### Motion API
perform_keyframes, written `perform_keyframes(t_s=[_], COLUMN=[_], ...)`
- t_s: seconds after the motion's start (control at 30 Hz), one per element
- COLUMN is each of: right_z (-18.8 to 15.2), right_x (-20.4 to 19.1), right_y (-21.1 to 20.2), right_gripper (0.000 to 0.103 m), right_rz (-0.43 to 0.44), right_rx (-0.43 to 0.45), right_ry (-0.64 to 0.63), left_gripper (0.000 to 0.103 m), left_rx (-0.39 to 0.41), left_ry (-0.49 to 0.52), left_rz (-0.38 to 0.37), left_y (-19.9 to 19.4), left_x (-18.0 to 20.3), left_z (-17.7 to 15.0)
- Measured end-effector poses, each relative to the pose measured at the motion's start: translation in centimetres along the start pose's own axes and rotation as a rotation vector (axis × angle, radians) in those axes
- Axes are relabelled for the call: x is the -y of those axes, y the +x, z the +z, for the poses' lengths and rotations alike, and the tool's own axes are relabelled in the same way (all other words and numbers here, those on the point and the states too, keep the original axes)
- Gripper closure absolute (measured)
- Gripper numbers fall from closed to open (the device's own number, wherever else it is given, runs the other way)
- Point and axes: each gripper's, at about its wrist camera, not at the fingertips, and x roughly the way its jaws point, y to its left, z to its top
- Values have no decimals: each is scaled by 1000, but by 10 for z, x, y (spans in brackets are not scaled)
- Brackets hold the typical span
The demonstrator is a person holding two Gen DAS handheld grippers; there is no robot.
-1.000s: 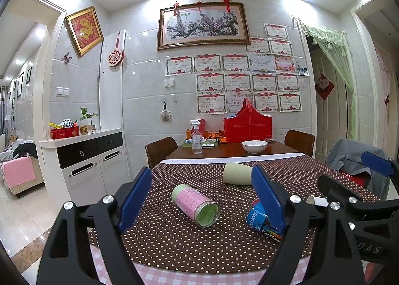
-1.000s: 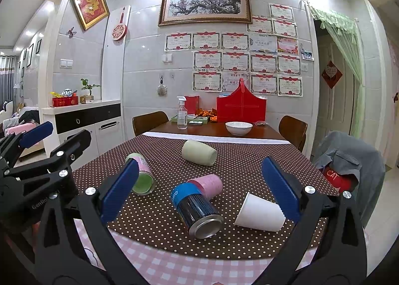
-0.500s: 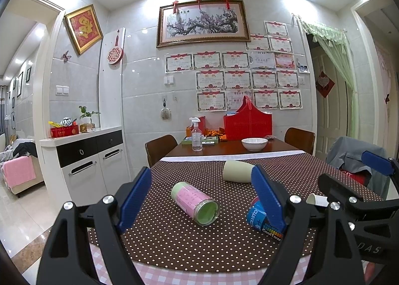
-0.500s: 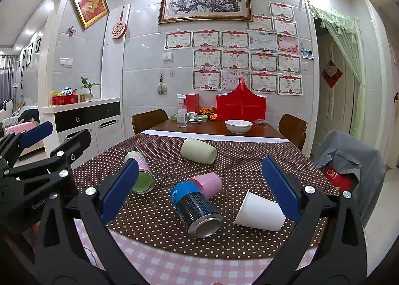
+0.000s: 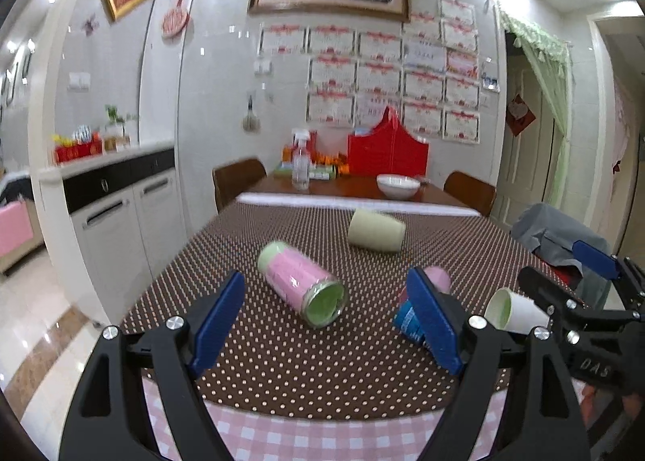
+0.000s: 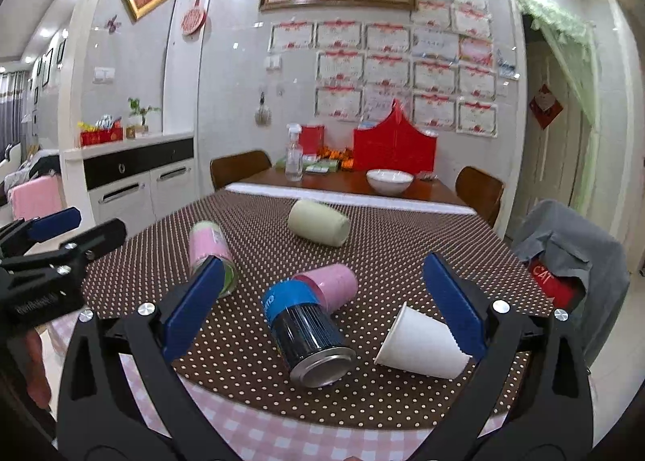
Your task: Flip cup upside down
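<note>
Nothing flipped yet. White paper cup (image 6: 421, 348), blue-banded tumbler (image 6: 306, 330), pink-sleeved glass (image 5: 302, 283) all on sides. Left gripper (image 5: 326, 322), right gripper (image 6: 322, 303): jaws spread, empty, short of tumbler.

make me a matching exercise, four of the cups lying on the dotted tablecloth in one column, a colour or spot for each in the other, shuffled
Things:
1. paper cup
2. cup with blue band
3. cup with pink label
4. cream cup

Descriptions:
A. farthest back, near the white strip
B. plain white, near the right gripper's right finger
C. green inside, mouth toward the left gripper
D. dark ribbed body, metal rim

Pairs: 1-B, 2-D, 3-C, 4-A
</note>
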Motion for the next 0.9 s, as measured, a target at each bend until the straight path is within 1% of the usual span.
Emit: perform_keyframes(t_s=[0.1,0.17,0.2,0.3,0.43,0.5,0.57,0.67,0.7,0.77,0.83,0.9], right_z=[1,3,4,6,10,14,20,27,29,32,35,37], right_x=[7,11,11,12,8,7,8,8,8,5,2,2], right_y=[20,31,36,52,76,89,102,120,126,137,149,159], right_gripper=[6,6,6,6,6,6,6,6,6,6,6,6], right_rz=[7,16,24,45,73,99,106,114,118,129,119,118], right_rx=[-49,-74,-87,-121,-167,-200,-221,-246,-259,-278,-290,-304], right_ry=[4,12,12,13,2,13,26,34,39,34,11,11], left_gripper=[22,22,22,22,22,22,22,22,22,22,22,22], left_rx=[-75,-110,-143,-209,-271,-319,-374,-423,-437,-477,-521,-567], left_ry=[-23,-43,-61,-104,-138,-163,-211,-264,-267,-272,-291,-320], left_rz=[-9,-20,-34,-68,-103,-126,-146,-149,-146,-126,-105,-101], left_y=[21,33,43,65,91,108,130,156,162,178,198,215], left_x=[-9,-14,-17,-23,-23,-24,-29,-32,-33,-33,-34,-37], left_z=[-1,-1,-1,0,7,10,16,22,22,21,19,16])
